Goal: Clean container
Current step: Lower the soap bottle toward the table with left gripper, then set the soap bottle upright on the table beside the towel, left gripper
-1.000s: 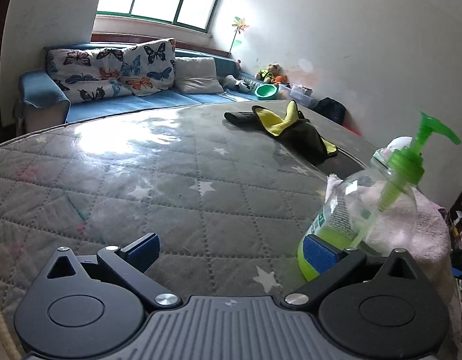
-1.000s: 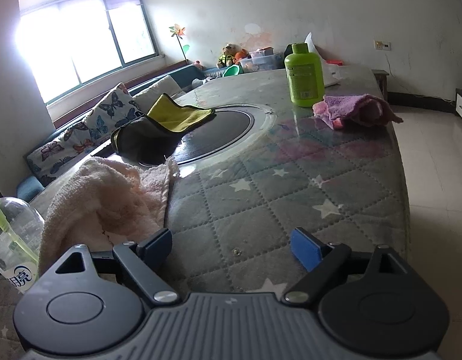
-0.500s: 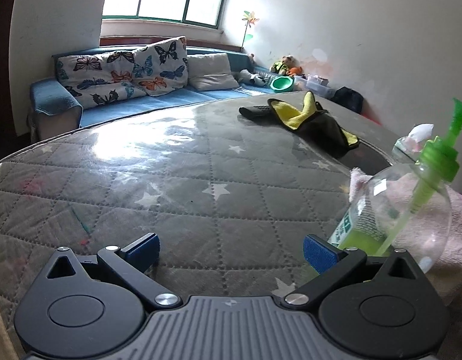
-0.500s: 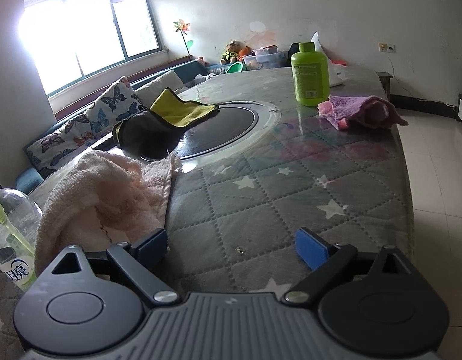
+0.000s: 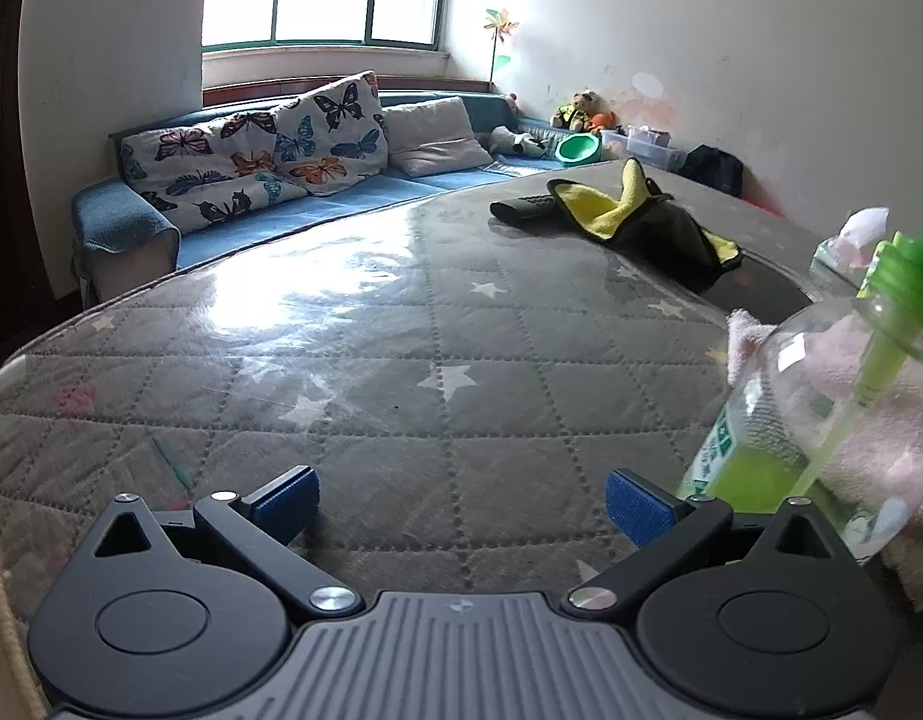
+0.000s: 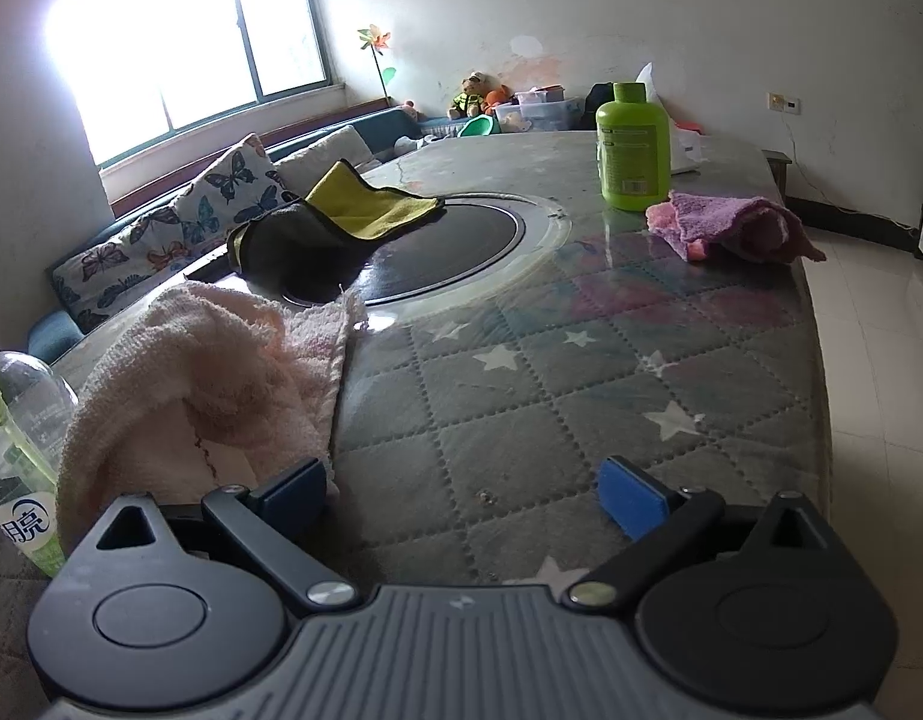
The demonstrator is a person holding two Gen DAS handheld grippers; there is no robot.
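A round table (image 5: pixel 401 324) under a grey quilted cover stitched in diamonds and dotted with pale stars, sealed beneath a glossy clear sheet, fills both wrist views. In the left wrist view, the left gripper (image 5: pixel 461 495) hangs over bare quilting, its two blue-padded fingers spread wide with nothing between them; just beside its right pad stands the clear plastic pump bottle (image 5: pixel 821 408), rounded, with a green pump head, a green-and-white label too blurred to read and a shallow layer of lime liquid at the bottom. In the right wrist view that same bottle sits at the far left edge, its label showing a large blue Chinese character. Next comes a crumpled pale pink terry towel (image 6: pixel 209 384), touching the left pad of the right gripper (image 6: pixel 467 495), whose jaws are opening over empty tabletop. Beyond lie one yellow-and-black microfibre cloth (image 6: pixel 335 222) draped across the dark round inset (image 6: pixel 461 240) at the table's centre, one opaque lime-green bottle (image 6: pixel 632 147) with small unreadable print, and one purple cloth (image 6: pixel 737 228) bunched at the far right.
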